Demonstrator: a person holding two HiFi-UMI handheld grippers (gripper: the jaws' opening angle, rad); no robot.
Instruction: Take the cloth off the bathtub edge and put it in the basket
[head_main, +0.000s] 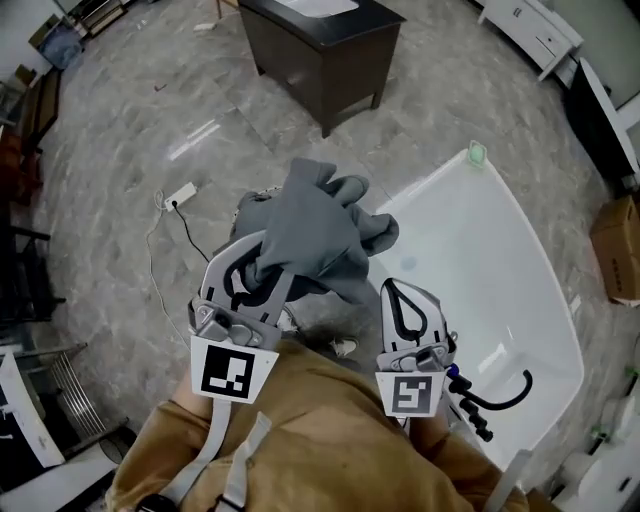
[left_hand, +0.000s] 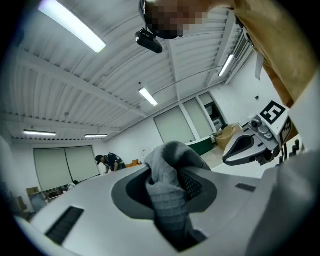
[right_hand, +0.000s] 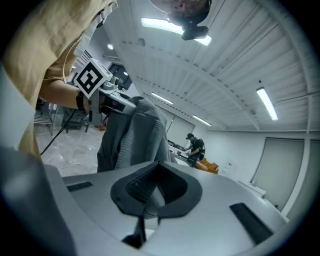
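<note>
The grey cloth (head_main: 322, 232) hangs bunched in the air over the floor, just left of the white bathtub (head_main: 487, 262). My left gripper (head_main: 266, 260) is shut on the cloth's lower part. In the left gripper view the cloth (left_hand: 169, 192) fills the gap between the jaws of the left gripper (left_hand: 167, 186). My right gripper (head_main: 394, 288) is beside the cloth, near the tub's edge, shut with nothing in it. The right gripper (right_hand: 149, 191) shows only a thin slit between its jaws, and the cloth (right_hand: 131, 137) hangs ahead of it. A grey shape (head_main: 252, 205) shows under the cloth; I cannot tell whether it is the basket.
A dark cabinet (head_main: 325, 48) stands on the marble floor beyond the cloth. A white power strip (head_main: 180, 195) with a cable lies to the left. A black hose (head_main: 500, 395) lies in the tub, and a cardboard box (head_main: 618, 245) stands at the far right.
</note>
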